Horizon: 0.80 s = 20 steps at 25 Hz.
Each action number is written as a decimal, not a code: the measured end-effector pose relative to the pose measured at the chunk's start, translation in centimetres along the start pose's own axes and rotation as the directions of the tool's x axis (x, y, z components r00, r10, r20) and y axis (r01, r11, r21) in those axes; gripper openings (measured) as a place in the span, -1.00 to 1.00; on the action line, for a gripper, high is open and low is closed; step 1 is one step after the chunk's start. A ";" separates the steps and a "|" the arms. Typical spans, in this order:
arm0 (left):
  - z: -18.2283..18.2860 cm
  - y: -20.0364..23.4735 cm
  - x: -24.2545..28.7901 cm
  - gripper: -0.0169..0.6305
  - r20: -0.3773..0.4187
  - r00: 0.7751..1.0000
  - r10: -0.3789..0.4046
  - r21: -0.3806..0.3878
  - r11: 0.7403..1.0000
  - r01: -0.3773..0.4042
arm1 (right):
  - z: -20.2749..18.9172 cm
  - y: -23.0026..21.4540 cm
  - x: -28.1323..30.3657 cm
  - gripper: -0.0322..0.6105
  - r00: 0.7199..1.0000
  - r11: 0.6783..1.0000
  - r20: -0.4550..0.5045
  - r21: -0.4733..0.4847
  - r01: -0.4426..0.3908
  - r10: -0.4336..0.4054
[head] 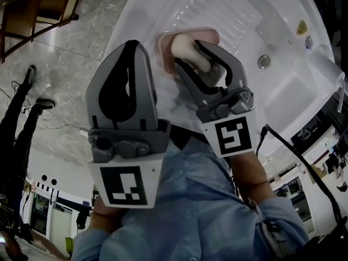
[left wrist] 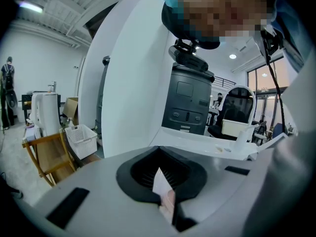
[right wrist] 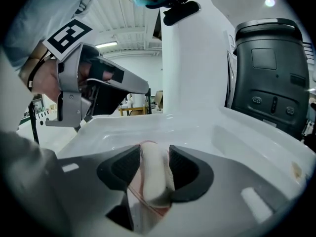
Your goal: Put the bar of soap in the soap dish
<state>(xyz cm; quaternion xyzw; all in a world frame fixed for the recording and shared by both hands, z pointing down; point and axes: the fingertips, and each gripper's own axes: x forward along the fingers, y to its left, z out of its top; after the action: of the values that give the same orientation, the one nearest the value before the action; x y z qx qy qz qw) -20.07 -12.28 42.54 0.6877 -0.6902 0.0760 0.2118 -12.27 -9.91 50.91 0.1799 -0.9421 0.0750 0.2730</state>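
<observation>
A pale bar of soap (head: 187, 49) lies in the pink soap dish (head: 163, 41) on the ribbed ledge of a white sink (head: 234, 15). My right gripper (head: 190, 56) straddles the soap, one jaw on each side. In the right gripper view the soap (right wrist: 153, 177) stands on edge between the dark pads (right wrist: 185, 169), with a thin gap beside it, and the dish's pink rim (right wrist: 134, 190) shows underneath. My left gripper (head: 136, 45) hovers to the left of the dish, jaws together and empty. In its own view the left gripper (left wrist: 165, 191) shows only a sliver between the pads.
A drain (head: 263, 61) sits in the sink basin right of the dish. A black appliance (right wrist: 271, 73) stands behind the sink. A wooden chair (left wrist: 47, 154) and a white basket (left wrist: 81, 139) are on the floor at left. A person (head: 22, 107) stands on the marble floor.
</observation>
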 end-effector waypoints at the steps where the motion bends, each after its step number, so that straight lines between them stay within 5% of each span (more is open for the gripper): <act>1: 0.1 0.0 0.0 -0.93 0.001 1.000 0.001 0.002 1.000 -0.001 | 0.1 0.0 0.0 -0.34 1.000 1.000 0.003 0.000 -0.003 0.003; 14: 1.5 -1.0 -0.8 -0.93 0.028 1.000 -0.003 0.041 0.999 0.001 | 1.5 -0.8 -1.5 -0.34 0.999 1.000 0.052 0.011 0.011 -0.012; 20: 3.4 -3.3 -1.9 -0.93 0.051 0.998 -0.022 0.067 0.998 0.018 | 4.4 -1.7 -4.9 -0.35 0.990 0.995 0.141 0.100 0.017 -0.031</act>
<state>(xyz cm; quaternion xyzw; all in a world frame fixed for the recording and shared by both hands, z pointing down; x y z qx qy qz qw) -17.60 -12.01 38.07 0.7029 -0.6857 0.0789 0.1716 -9.86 -11.06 44.66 0.2095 -0.9520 0.1053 0.1967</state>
